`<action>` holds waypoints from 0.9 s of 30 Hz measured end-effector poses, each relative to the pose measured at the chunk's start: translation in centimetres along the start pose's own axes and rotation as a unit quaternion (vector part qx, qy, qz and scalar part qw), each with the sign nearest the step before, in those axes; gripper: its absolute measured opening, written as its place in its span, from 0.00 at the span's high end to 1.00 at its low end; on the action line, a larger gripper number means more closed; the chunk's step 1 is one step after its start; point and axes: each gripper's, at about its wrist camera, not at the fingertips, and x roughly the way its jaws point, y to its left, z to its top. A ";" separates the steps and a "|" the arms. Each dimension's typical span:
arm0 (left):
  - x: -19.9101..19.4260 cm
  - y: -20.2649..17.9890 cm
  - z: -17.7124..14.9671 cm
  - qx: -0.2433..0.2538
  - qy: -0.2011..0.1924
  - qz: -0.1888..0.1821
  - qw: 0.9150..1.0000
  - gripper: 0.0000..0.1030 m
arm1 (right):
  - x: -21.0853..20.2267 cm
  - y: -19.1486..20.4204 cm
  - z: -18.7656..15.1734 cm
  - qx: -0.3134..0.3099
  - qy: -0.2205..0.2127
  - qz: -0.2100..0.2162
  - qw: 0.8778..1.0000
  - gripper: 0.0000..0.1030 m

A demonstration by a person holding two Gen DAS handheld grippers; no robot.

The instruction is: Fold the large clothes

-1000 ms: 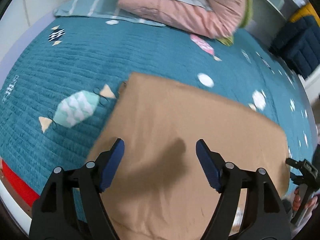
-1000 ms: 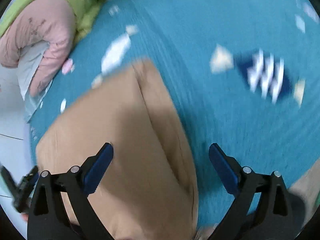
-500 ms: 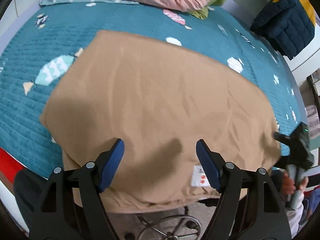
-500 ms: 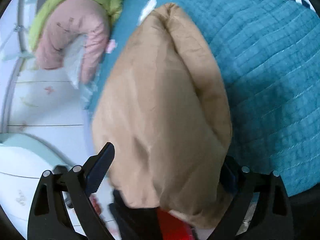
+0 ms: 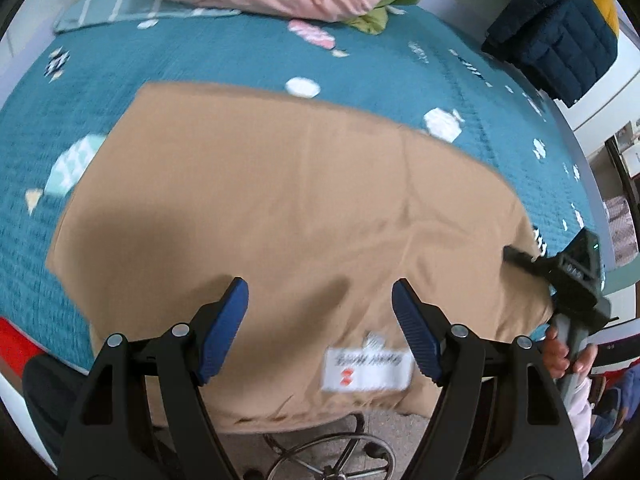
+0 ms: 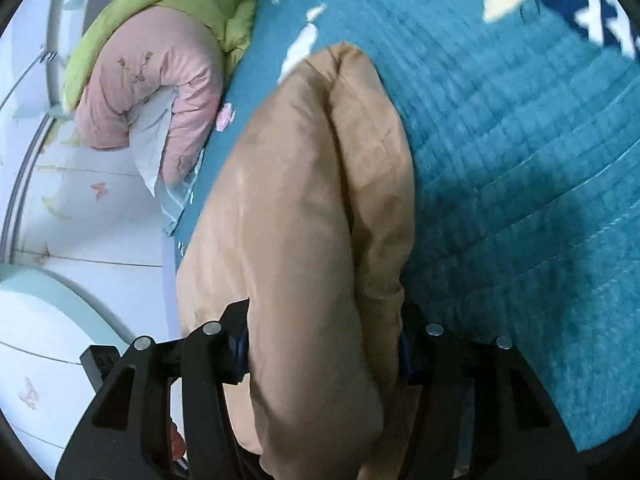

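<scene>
Teal quilted bedspread under tan garment

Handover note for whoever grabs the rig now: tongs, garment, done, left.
Left tongs: open, empty, above the near part of the tan garment.
Right tongs: closing, with the garment's bunched edge between the pads.
Garment: spread mostly flat on the teal bedspread, near hem with the white label hanging over the bed edge.
Done: laid out, one edge gathered.
Left: probably grip the near edge with the left tongs, then fold.
</scene>
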 end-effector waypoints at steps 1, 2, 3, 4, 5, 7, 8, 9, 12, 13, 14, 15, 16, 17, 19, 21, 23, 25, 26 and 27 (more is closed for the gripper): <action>0.1 -0.6 0.6 0.004 -0.004 -0.003 1.000 0.28 | -0.2 0.0 0.2 0.001 -0.002 0.012 1.000 0.56; 0.1 -1.0 1.0 0.007 -0.008 -0.005 1.000 0.35 | -0.3 0.1 0.2 -0.004 -0.004 0.017 1.000 0.60; 0.3 -1.4 1.5 0.012 -0.013 -0.006 1.000 0.49 | -1.0 0.5 0.2 -0.018 -0.011 0.013 1.000 0.61; 0.5 -1.9 2.0 0.017 -0.017 -0.007 1.000 0.54 | -1.4 1.4 0.0 -0.041 -0.021 -0.008 0.999 0.63; 0.8 -2.3 2.7 0.022 -0.016 -0.006 1.000 0.62 | -2.0 2.2 -0.4 -0.068 -0.032 -0.032 0.997 0.64; 1.6 -3.2 4.1 0.028 -0.013 -0.015 0.999 0.77 | -2.9 3.8 -1.4 -0.115 -0.052 -0.064 0.990 0.64; 1.8 -3.6 4.8 0.030 -0.014 -0.023 0.999 0.84 | -3.1 4.2 -1.6 -0.127 -0.057 -0.069 0.988 0.64; 2.1 -3.9 5.3 0.032 -0.015 -0.028 0.999 0.86 | -3.3 4.9 -2.0 -0.140 -0.063 -0.071 0.986 0.64; 3.1 -5.3 7.8 0.039 -0.014 -0.044 0.998 0.96 | -3.4 4.2 -2.2 -0.148 -0.061 -0.079 0.984 0.64; 3.7 -5.9 9.0 0.040 -0.010 -0.048 0.998 0.96 | -3.1 4.0 -2.1 -0.145 -0.058 -0.084 0.984 0.64; 4.2 -6.2 9.6 0.039 -0.008 -0.048 0.998 0.97 | -2.7 3.6 -1.8 -0.139 -0.053 -0.087 0.985 0.64; 4.8 -6.6 10.6 0.038 -0.005 -0.047 0.998 0.97 | -2.6 3.3 -1.6 -0.134 -0.050 -0.090 0.986 0.64; 5.4 -6.9 11.2 0.040 -0.002 -0.048 0.998 0.97 | -2.4 3.0 -1.5 -0.129 -0.045 -0.092 0.986 0.64; 6.4 -7.1 12.1 0.040 0.008 -0.048 0.998 0.97 | -2.3 2.6 -1.3 -0.125 -0.040 -0.091 0.987 0.64; 9.8 -6.8 13.6 0.024 0.040 -0.012 0.999 0.97 | -2.3 2.1 -1.1 -0.118 -0.032 -0.091 0.988 0.62; 13.3 -5.6 14.1 0.004 0.082 0.000 0.997 0.98 | -1.9 1.9 -0.8 -0.110 -0.025 -0.088 0.990 0.62; 15.7 -3.8 14.1 -0.045 0.101 -0.040 0.993 0.98 | -1.9 1.8 -0.8 -0.110 -0.022 -0.088 0.990 0.61; 15.2 -2.5 13.9 -0.089 0.094 -0.077 0.989 0.98 | -1.7 1.7 -0.7 -0.110 -0.019 -0.095 0.989 0.61; 14.8 -2.3 13.7 -0.092 0.095 -0.082 0.988 0.98 | -1.8 1.4 -0.7 -0.107 -0.017 -0.097 0.989 0.60; 14.3 -2.4 13.4 -0.088 0.096 -0.081 0.988 0.98 | -1.7 1.3 -0.7 -0.104 -0.015 -0.098 0.990 0.59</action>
